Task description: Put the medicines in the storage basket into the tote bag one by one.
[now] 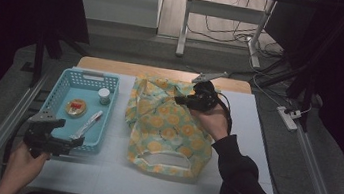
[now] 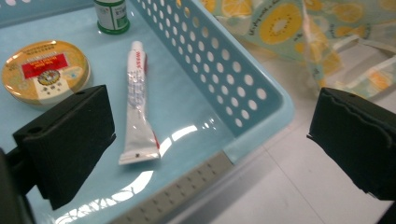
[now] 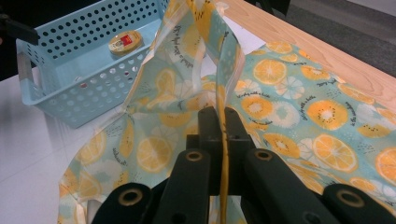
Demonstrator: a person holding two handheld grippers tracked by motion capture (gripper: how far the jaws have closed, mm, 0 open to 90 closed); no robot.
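Right, nearest to me my left gripper hangs over the near corner of the blue basket, jaws spread wide with nothing between them. Just past its pads, in the left gripper view, a silver tube lies flat on the basket floor, crimped end toward me, with a round yellow tin beside it and a small green-labelled bottle farther back. Across the white bench, the fruit-print bag lies to the right of the basket, its open mouth toward me. Farther on, my right gripper is clamped tight on a fold of the bag's fabric at the far end, lifting it; in the right gripper view the cloth stands up in a peak between the closed jaws.
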